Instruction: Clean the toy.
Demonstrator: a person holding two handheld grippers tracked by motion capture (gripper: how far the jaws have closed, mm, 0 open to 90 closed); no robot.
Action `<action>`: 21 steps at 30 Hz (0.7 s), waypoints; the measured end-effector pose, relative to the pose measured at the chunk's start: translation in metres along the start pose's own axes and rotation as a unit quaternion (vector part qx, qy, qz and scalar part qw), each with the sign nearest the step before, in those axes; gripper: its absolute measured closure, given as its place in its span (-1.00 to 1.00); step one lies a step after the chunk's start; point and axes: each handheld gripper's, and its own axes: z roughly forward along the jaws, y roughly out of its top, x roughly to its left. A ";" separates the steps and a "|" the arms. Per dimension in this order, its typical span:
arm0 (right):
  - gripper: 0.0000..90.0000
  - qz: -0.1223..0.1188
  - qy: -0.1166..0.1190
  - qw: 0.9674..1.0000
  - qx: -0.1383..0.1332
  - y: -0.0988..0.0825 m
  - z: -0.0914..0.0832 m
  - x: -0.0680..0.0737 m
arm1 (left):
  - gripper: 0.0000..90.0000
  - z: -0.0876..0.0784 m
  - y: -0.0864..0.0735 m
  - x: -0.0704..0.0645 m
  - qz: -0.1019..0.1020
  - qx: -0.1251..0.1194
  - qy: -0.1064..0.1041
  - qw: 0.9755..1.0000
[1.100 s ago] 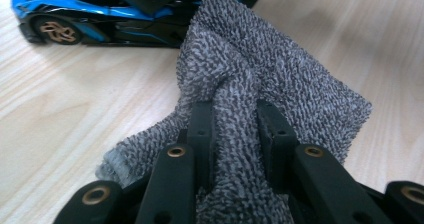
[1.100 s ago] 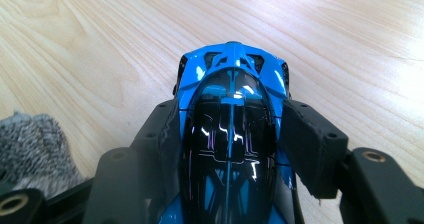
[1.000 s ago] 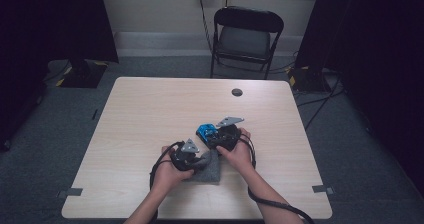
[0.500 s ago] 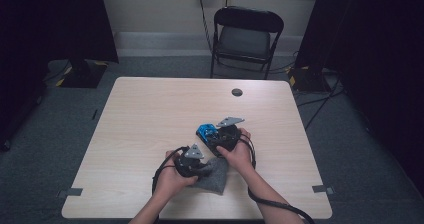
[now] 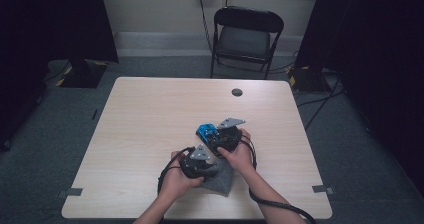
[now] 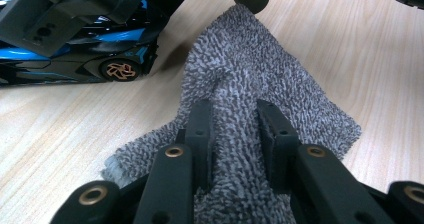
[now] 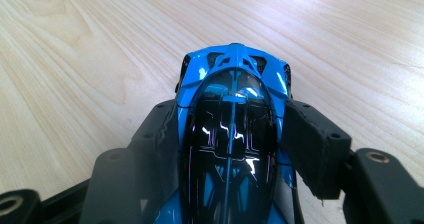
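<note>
Pale wooden table point(image 5: 150, 134) under dim light, dark curtains at both sides. Nearest, at the front edge: grey towel point(image 6: 260, 84), pinched in a fold by the left gripper point(image 6: 234, 129). Just beyond, touching nothing else: blue toy car point(image 7: 232, 114) on the wood, clamped at both flanks by the right gripper point(image 7: 232, 134). Farther off: small dark disc point(image 5: 237, 92). Behind the table: black folding chair point(image 5: 247, 34), cables along the wall.

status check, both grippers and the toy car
Left hand-held gripper shut on grey cloth. Right hand-held gripper shut on blue toy car, on the table. Cloth beside the car, nothing between them.
</note>
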 end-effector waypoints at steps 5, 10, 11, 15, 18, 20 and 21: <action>-0.13 -0.005 0.001 1.000 0.005 0.000 -0.001 0.000 | 0.54 0.003 -0.001 0.001 -0.004 -0.002 0.003 1.000; -0.31 -0.004 0.011 1.000 0.005 0.000 -0.003 -0.001 | 0.54 0.002 -0.001 0.001 -0.003 -0.004 0.007 1.000; -0.33 -0.003 0.014 1.000 0.003 0.000 -0.004 -0.001 | 0.54 0.002 -0.002 0.001 -0.004 -0.005 0.008 1.000; -0.37 -0.005 0.018 1.000 -0.012 0.001 -0.010 -0.003 | 0.54 0.002 -0.002 0.002 -0.006 -0.006 0.010 1.000; -0.38 0.006 0.020 1.000 -0.019 0.002 -0.016 -0.004 | 0.52 0.002 -0.001 0.002 -0.006 -0.007 0.013 1.000; -0.38 0.003 0.023 0.999 -0.022 0.002 -0.020 -0.006 | 0.52 0.003 0.000 0.002 -0.005 -0.007 0.012 1.000; -0.38 0.004 0.024 0.999 -0.022 0.002 -0.023 -0.007 | 0.51 0.004 0.000 0.002 -0.004 -0.009 0.014 1.000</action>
